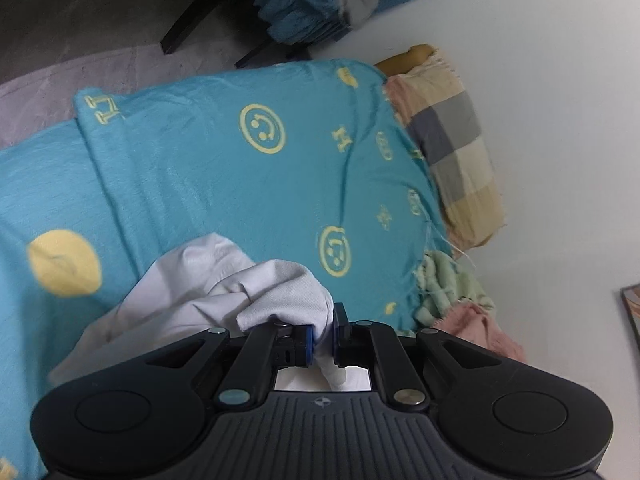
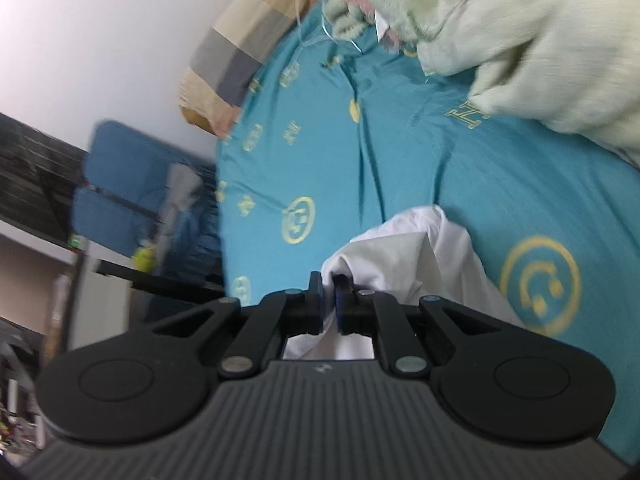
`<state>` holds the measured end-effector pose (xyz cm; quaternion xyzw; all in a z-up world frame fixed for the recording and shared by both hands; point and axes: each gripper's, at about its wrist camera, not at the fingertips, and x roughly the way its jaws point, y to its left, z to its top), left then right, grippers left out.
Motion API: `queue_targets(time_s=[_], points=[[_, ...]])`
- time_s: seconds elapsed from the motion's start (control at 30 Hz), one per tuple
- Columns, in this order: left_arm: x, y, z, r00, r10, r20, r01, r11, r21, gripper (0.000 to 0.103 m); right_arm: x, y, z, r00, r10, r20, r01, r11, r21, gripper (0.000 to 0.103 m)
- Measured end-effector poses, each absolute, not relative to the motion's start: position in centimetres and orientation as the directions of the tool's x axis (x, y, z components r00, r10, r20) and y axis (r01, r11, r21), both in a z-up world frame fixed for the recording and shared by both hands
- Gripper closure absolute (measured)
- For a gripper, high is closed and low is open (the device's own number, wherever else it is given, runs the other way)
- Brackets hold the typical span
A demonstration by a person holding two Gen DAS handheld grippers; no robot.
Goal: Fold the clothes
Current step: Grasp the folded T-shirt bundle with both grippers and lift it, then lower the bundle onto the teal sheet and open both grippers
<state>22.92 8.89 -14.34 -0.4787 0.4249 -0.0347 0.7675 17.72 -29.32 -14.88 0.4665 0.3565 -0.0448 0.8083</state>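
Observation:
A white garment [image 1: 208, 284] lies bunched on a teal bedsheet [image 1: 224, 176] printed with yellow smiley faces. My left gripper [image 1: 323, 332] is shut on a fold of it, and cloth hangs down between the blue pads. In the right wrist view the same white garment [image 2: 408, 256] rises from the sheet [image 2: 400, 152], with my right gripper [image 2: 330, 304] shut on another edge of it. Both grippers hold the cloth lifted a little above the bed. The rest of the garment is hidden under the gripper bodies.
A checked beige and grey blanket [image 1: 456, 148] lies along the white wall. Pale green [image 1: 444, 284] and pink [image 1: 480, 328] knitted clothes sit near it. A cream fluffy garment [image 2: 520, 32] is piled on the bed. A blue chair [image 2: 120, 192] stands beside the bed.

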Motion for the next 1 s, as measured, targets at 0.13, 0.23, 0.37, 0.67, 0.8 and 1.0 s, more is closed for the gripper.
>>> queue_targets(time_s=[0.13,0.23,0.37,0.67,0.8,1.0], points=[[27.3,8.7,-18.5,0.608,-0.463,-0.645,-0.340,0.582,-0.738,0.094,22.2,-30.0,-18.6,0.712,0.272,-0.648,0.430,0.560,0.708,0.094],[28.7,8.2,-20.8,0.588,-0.479,-0.651,-0.256,0.654,-0.712,0.093,23.9,-30.2,-20.4,0.693,0.261,-0.672,0.434,0.593,0.678,0.094],[29.5,7.5,-21.6,0.573,-0.478,-0.665,-0.191,0.712,-0.676,0.093,24.7,-29.9,-21.4,0.676,0.252,-0.692,0.421,0.640,0.643,0.093],[28.0,3.0,-17.0,0.622,-0.402,-0.673,0.096,0.891,-0.444,0.037,23.8,-28.1,-17.9,0.740,0.271,-0.615,0.254,0.734,0.630,0.056],[27.6,1.8,-17.5,0.616,-0.363,-0.700,0.135,0.923,-0.360,0.032,23.4,-26.1,-16.4,0.770,0.271,-0.578,0.129,0.821,0.557,0.037],[27.2,0.1,-18.5,0.608,-0.301,-0.735,0.189,0.954,-0.234,0.032,25.9,-24.1,-19.1,0.685,0.216,-0.696,0.117,0.910,0.397,0.038]])
